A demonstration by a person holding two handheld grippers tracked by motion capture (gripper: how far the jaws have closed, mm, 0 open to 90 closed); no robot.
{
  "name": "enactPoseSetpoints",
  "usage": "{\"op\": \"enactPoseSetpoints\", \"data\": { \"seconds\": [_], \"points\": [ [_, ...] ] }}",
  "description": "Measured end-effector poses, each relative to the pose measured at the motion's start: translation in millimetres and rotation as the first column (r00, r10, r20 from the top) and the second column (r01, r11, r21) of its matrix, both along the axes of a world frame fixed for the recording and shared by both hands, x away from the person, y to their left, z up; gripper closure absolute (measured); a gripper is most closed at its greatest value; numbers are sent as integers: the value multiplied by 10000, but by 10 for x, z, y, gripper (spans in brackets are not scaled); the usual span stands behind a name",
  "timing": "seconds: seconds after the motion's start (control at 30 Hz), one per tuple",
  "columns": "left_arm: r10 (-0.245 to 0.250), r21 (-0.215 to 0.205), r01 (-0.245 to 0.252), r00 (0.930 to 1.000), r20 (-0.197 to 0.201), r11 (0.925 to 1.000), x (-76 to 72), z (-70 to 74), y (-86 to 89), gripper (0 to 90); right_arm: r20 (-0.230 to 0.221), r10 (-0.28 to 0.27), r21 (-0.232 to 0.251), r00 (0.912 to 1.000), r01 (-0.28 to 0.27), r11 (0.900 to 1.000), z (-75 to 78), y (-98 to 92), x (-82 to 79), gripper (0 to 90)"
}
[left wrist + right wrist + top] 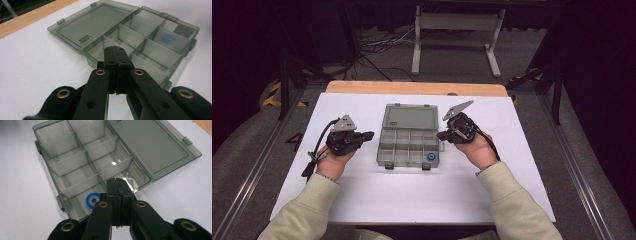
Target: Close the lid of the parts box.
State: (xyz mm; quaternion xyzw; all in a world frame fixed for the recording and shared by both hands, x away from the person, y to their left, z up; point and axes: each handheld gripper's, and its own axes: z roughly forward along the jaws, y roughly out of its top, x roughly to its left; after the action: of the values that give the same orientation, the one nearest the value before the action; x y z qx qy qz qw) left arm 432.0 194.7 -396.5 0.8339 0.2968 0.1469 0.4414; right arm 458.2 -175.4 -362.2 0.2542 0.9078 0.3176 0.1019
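A grey see-through compartment box point(398, 146) lies open in the middle of the white table, its lid point(409, 118) folded flat toward the far side. A blue ring point(431, 157) lies in its near right compartment, also seen as the blue ring point(92, 200) and, blurred through the walls, the blue ring point(168, 38). My left gripper point(368, 135) is held just left of the box point(140, 42), jaws shut with nothing between them. My right gripper point(442, 135) sits at the right edge of the box point(75, 165), jaws shut and empty, tips close to the ring's compartment.
The white table top point(362, 195) has a wooden strip point(412, 88) along its far edge. A white metal stand point(457, 30) and cables point(377, 45) are on the floor beyond. Metal rails point(257, 165) run along both sides of the table.
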Motion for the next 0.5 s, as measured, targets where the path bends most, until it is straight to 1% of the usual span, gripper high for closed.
{"op": "enactPoseSetpoints", "data": {
  "seconds": [0.1, 0.2, 0.23, 0.27, 0.3, 0.4, 0.5],
  "points": [
    [114, 164, -113, 9999, -42, 9998, 94, 27, -10, 894, -36, -104, -18, 9999, 104, 9999, 5, -1, 37, 900],
    [318, 201, -314, 9993, -182, 9993, 191, 39, -15, 894, -59, -169, 98, 9998, 170, 9998, 18, -5, 101, 900],
    [418, 123, -414, 9987, -280, 9991, 214, 36, -17, 895, -68, -207, 57, 9998, 207, 9998, 24, -5, 126, 900],
    [459, 209, -453, 9986, -276, 9988, 249, 38, -12, 895, -68, -222, 50, 9997, 223, 9997, 24, -4, 146, 900],
    [520, 165, -514, 9979, -391, 9985, 264, 36, -17, 895, -78, -244, 73, 9997, 244, 9997, 23, -3, 170, 900],
    [613, 255, -602, 9971, -441, 9979, 334, 29, -23, 895, -92, -357, -29, 9993, 356, 9994, 10, 4, 233, 900],
    [733, 252, -720, 9958, -554, 9971, 385, 20, -43, 895, -108, -425, -43, 9990, 424, 9991, -2, 6, 275, 900]
  ]
}}
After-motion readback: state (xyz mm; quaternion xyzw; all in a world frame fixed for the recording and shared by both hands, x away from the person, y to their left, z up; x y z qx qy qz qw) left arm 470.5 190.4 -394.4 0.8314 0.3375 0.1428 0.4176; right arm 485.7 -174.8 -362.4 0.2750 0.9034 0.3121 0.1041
